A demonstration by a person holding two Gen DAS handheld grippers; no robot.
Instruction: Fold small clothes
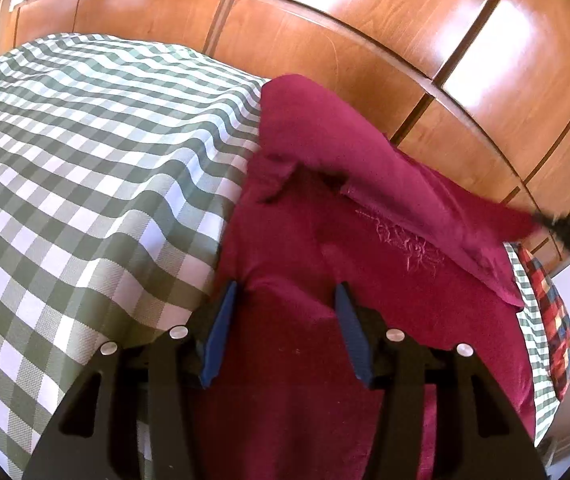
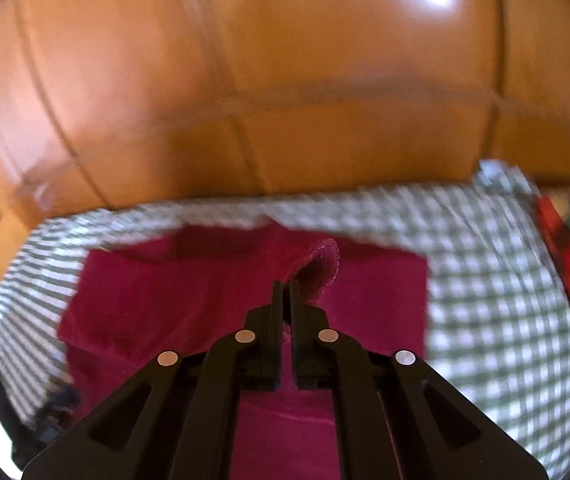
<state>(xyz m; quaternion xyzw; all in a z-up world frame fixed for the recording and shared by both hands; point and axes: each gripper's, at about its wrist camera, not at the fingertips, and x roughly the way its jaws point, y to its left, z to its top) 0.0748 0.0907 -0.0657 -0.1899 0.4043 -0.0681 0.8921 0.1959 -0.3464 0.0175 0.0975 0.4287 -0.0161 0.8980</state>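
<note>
Garment: magenta cloth (image 1: 365,272) lies on the green-checked cover (image 1: 85,168), one edge lifted and folded over.
Left gripper (image 1: 285,296): jaws partly apart, tips resting on the cloth, nothing pinched.
Right gripper (image 2: 285,292): jaws closed, pinching the cloth's hemmed edge (image 2: 325,264).
Surroundings: wooden panelling (image 1: 325,40) behind; multicoloured plaid fabric (image 1: 549,292) at the cover's far side.
Obstruction: the raised flap hides the cloth beneath it.

garment (image 1: 325,220) on checked cloth (image 1: 85,160) | wooden panels (image 1: 325,40) behind — patchwork fabric (image 1: 553,300) right
</note>
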